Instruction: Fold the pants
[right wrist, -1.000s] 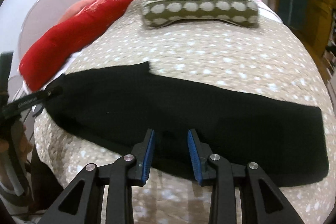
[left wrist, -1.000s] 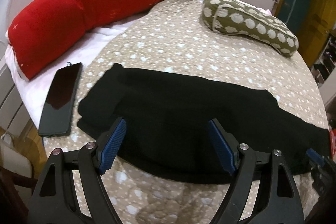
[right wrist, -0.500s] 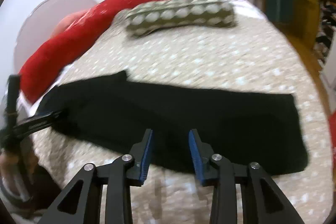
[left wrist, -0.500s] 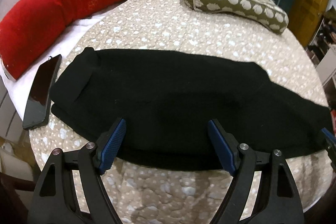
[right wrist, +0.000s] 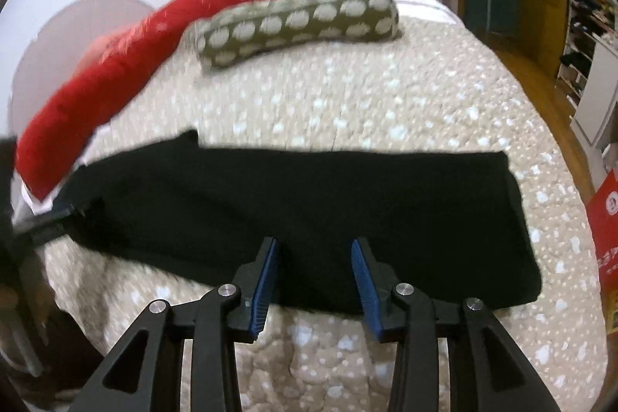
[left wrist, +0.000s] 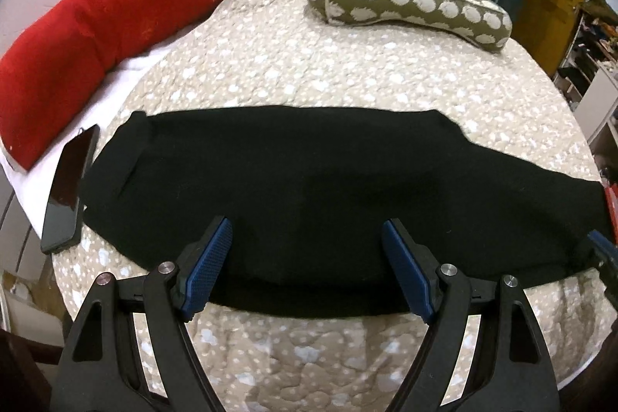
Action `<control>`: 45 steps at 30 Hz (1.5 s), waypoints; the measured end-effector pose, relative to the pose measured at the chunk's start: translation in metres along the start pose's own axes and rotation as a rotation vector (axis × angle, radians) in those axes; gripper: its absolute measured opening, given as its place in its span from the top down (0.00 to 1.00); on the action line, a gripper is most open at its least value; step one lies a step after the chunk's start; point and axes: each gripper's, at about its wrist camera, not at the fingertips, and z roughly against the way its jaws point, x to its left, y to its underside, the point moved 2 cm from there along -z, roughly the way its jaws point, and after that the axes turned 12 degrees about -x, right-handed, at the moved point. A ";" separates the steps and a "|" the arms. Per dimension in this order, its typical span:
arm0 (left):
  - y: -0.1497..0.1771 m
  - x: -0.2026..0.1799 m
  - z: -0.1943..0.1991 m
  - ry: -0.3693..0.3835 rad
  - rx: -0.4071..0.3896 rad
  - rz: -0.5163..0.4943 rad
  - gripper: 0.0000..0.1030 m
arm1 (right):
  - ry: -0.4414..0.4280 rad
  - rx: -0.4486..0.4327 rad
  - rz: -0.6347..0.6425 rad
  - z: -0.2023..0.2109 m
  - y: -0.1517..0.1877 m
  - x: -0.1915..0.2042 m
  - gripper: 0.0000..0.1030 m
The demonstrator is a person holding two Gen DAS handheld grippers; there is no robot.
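On the bed there is a beige quilted bedspread with small white spots (left wrist: pixel 309 72). At its far side lies a long red bolster pillow (left wrist: pixel 127 10), and near it a green roll-shaped cushion with white dots (left wrist: pixel 409 6); both are well apart from the garment. A black smartphone (left wrist: pixel 67 188) lies flat on the white sheet (left wrist: pixel 108 91), just beside the left end of the garment. At the right edge of the right wrist view a red cardboard box (right wrist: pixel 606 242) stands beside the bed. Nothing lies on top of the garment.

The black knitted pants (left wrist: pixel 309 188) are spread flat across the near part of the bedspread, as one long dark band from left to right. The left end is wider, with a short flap. The right end (right wrist: pixel 513 219) is cut straight. The near edge runs close to the edge of the bed.

The left gripper (left wrist: pixel 307 269) hangs over the near edge of the pants with its blue pads wide apart and nothing between them. The right gripper (right wrist: pixel 314 277) is over the same edge, more to the right; its jaws have just been opening, they stand apart and hold nothing.
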 end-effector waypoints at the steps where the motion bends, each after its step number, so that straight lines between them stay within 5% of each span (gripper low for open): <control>1: 0.000 -0.003 -0.001 0.015 0.006 0.003 0.22 | 0.012 -0.002 0.001 -0.001 0.000 -0.001 0.62; 5: 0.008 -0.014 -0.007 0.046 0.031 -0.015 0.22 | 0.052 0.052 0.003 -0.014 0.012 -0.011 0.61; 11: 0.016 -0.020 -0.007 0.052 0.035 -0.061 0.22 | 0.014 0.029 -0.117 0.000 0.012 -0.023 0.61; 23: 0.014 -0.028 -0.003 0.075 0.038 -0.080 0.22 | 0.035 0.040 -0.115 0.003 0.017 -0.031 0.60; 28: -0.007 -0.059 0.003 0.190 0.024 -0.109 0.21 | -0.024 -0.018 -0.213 0.030 0.020 -0.051 0.56; 33: -0.022 -0.117 -0.010 0.331 0.070 -0.177 0.21 | 0.033 -0.036 -0.283 0.051 0.033 -0.086 0.53; 45: -0.034 -0.243 -0.027 0.561 0.178 -0.345 0.21 | 0.007 -0.047 -0.349 0.032 0.037 -0.113 0.46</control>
